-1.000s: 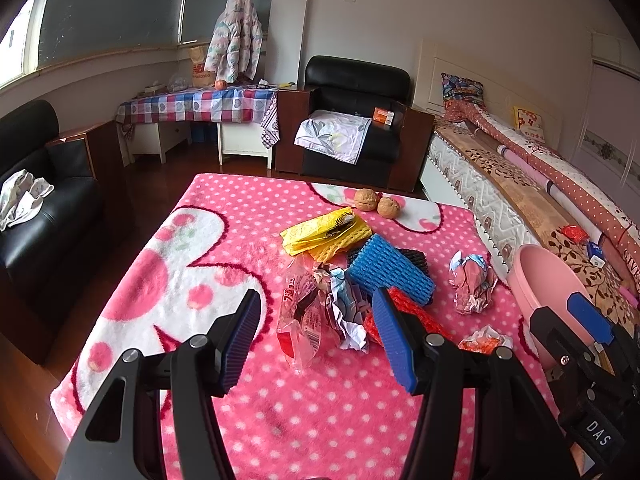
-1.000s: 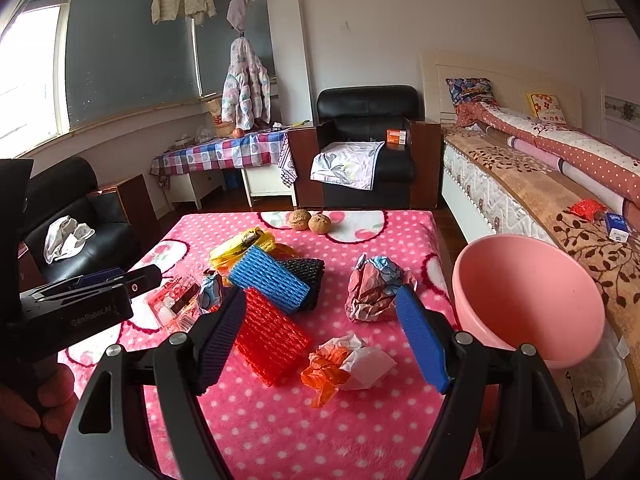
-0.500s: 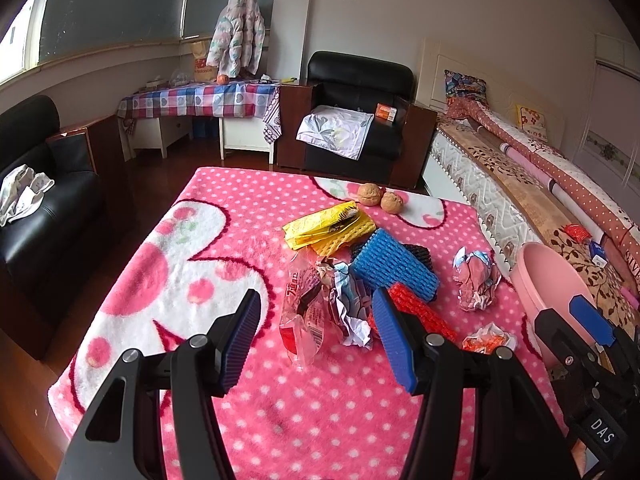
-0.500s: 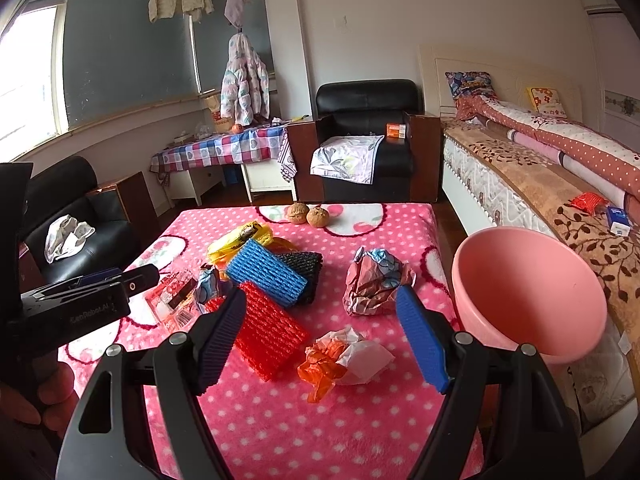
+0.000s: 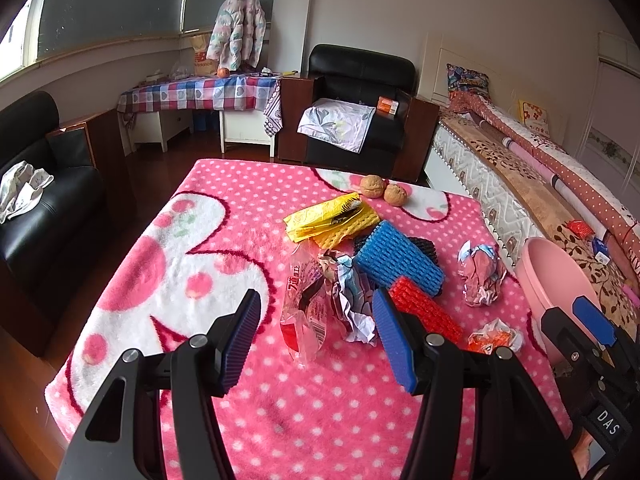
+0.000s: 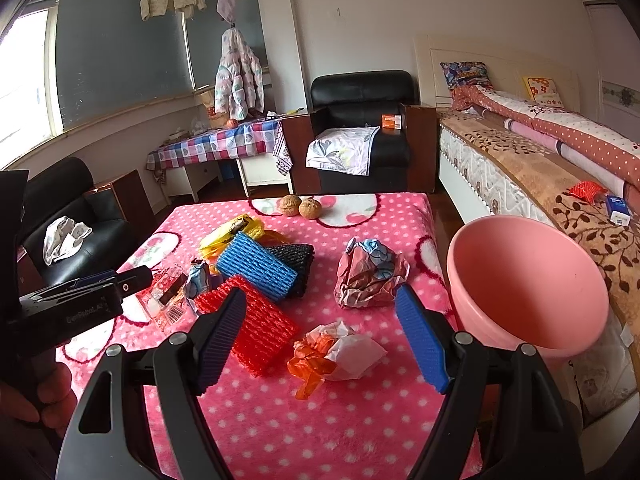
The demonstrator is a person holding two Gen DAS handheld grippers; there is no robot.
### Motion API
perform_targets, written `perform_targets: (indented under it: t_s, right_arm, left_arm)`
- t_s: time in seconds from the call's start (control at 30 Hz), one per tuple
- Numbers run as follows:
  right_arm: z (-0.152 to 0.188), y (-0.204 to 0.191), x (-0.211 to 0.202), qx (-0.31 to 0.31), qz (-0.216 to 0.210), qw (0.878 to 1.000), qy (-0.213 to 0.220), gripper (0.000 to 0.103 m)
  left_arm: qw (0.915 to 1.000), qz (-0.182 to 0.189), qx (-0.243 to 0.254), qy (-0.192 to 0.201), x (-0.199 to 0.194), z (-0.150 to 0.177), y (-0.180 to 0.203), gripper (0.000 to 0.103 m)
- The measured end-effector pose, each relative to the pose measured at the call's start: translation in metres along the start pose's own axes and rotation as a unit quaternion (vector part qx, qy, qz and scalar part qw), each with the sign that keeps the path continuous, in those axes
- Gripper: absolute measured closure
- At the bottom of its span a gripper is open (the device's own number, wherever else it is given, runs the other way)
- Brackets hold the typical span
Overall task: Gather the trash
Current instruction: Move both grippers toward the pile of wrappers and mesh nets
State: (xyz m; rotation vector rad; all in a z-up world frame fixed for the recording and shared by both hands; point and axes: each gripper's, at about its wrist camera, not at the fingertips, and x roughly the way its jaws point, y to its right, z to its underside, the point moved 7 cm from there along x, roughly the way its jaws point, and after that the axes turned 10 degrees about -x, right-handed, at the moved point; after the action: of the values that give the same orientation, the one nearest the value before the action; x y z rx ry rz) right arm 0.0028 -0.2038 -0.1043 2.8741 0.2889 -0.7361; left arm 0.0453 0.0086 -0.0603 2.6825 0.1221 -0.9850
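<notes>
Trash pile (image 5: 360,264) ahead of both tools; left tool (image 5: 316,340) and right tool (image 6: 320,336) spread apart, empty, above blanket (image 5: 200,240).

Clear ground: near strip and left half of pink blanket (image 5: 168,264) | Obstacles: trash heap at centre, red foam net (image 6: 256,328) beside orange-white wrapper (image 6: 336,354) | Right edge: pink basin (image 6: 528,288), mouth unobstructed | Far edge: two walnuts (image 5: 384,190)
</notes>
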Motion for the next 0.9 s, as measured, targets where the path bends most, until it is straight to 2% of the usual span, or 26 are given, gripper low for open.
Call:
perform_targets:
  t_s: [0.6, 0.9]
  right_arm:
    - [0.008, 0.012, 0.008, 0.016, 0.002, 1.0, -0.017, 0.026]
    - [0.01, 0.015, 0.011, 0.022, 0.001, 1.0, -0.022, 0.026]
  left_arm:
    - [0.9995, 0.001, -0.022, -0.021, 0.014, -0.001, -0.018, 0.045]
    - [0.9992, 0.021, -0.019, -0.027, 0.015, -0.002, -0.026, 0.046]
